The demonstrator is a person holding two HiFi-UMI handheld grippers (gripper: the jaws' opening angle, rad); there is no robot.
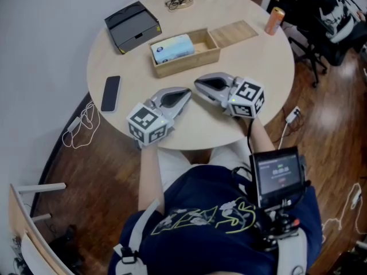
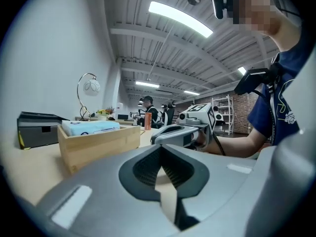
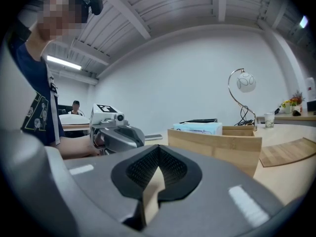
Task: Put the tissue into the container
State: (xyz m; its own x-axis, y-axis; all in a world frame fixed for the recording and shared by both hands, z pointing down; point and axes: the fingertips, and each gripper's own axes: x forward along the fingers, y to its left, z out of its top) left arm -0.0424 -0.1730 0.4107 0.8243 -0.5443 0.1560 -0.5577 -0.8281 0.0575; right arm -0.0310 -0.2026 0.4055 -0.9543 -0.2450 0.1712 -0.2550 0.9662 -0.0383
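Container (image 1: 184, 62): pale bare wood, matt. Tissue pack (image 1: 172, 48): glossy plastic wrap. Surface (image 1: 246, 67): smooth, light wood-look top, matt.

Your tissue pack (image 1: 172, 48) lies in the box (image 1: 186, 62) on the table (image 1: 258, 76); the lid (image 1: 232, 33) lies just right of the box; the phone (image 1: 110, 93) sits left and nearer you; the desk tray (image 1: 132, 26) left and behind; the can (image 1: 274, 20) far right; your left gripper (image 1: 188, 91) and right gripper (image 1: 196, 83) sit before the box, side by side.

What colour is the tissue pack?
The tissue pack is light blue, seen best in the head view.
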